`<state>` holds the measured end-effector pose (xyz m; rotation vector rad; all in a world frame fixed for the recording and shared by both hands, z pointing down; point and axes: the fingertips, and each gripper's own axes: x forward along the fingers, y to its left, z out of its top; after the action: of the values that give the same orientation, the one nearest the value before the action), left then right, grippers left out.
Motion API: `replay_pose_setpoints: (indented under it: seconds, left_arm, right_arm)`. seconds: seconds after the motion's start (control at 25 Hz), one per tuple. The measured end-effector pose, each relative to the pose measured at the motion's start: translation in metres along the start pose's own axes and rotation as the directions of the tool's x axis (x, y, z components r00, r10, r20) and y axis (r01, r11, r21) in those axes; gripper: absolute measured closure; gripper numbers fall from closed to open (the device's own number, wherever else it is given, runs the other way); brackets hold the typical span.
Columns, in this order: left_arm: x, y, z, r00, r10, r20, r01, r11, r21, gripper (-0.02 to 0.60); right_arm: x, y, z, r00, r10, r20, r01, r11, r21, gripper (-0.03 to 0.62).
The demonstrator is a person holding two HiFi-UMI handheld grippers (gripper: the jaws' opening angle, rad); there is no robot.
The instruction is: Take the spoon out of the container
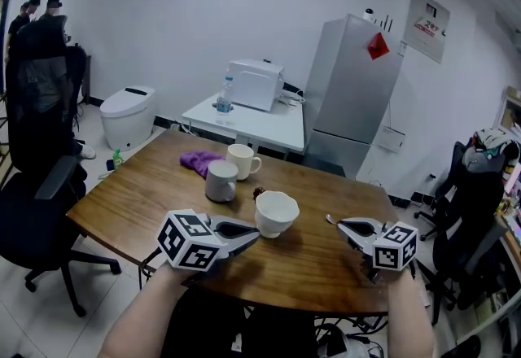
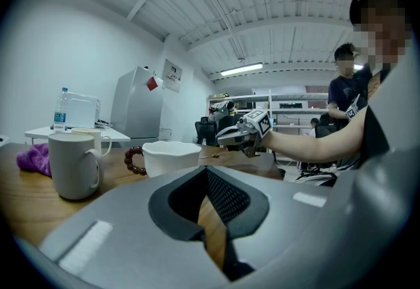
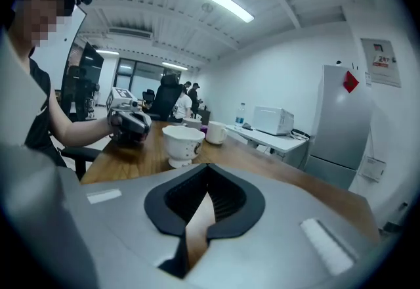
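Observation:
A white bowl (image 1: 276, 212) (image 2: 169, 156) (image 3: 183, 143) stands near the middle of the wooden table (image 1: 138, 202). To its right a small spoon (image 1: 330, 219) (image 2: 209, 157) lies flat on the wood, outside the bowl. My right gripper (image 1: 343, 224) (image 2: 220, 142) (image 3: 200, 228) points at the spoon's end from the right; its jaws are shut with nothing between them. The right gripper view does not show the spoon. My left gripper (image 1: 255, 235) (image 2: 205, 228) (image 3: 146, 127) rests low at the bowl's near left, shut and empty.
A grey mug (image 1: 221, 181) (image 2: 74, 164), a white mug (image 1: 241, 161), a purple cloth (image 1: 199, 161) and a brown bead bracelet (image 1: 259, 193) sit behind the bowl. Black office chairs (image 1: 41, 202) flank the table. A white side table (image 1: 260, 124) and a fridge (image 1: 354, 92) stand beyond.

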<state>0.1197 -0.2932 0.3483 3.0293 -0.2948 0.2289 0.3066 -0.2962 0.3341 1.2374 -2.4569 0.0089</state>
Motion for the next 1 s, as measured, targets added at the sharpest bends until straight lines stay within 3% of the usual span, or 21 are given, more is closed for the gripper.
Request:
replay_pose_setpoints:
  seconds: [0.28, 0.6, 1.0]
  left_arm:
    - [0.001, 0.000, 0.000, 1.000, -0.001, 0.000, 0.001, 1.000, 0.001, 0.569]
    - [0.001, 0.000, 0.001, 1.000, 0.000, 0.001, 0.000, 1.000, 0.001, 0.569]
    - [0.001, 0.000, 0.000, 1.000, -0.001, 0.000, 0.001, 1.000, 0.000, 0.569]
  right_arm:
    - [0.025, 0.051, 0.009, 0.991, 0.090, 0.098, -0.102, 0.986, 0.129, 0.591]
    - [0.039, 0.093, 0.025, 0.972, 0.178, 0.151, -0.199, 0.971, 0.133, 0.592]
    - [0.051, 0.100, 0.018, 0.970, 0.197, 0.141, -0.218, 0.964, 0.153, 0.594]
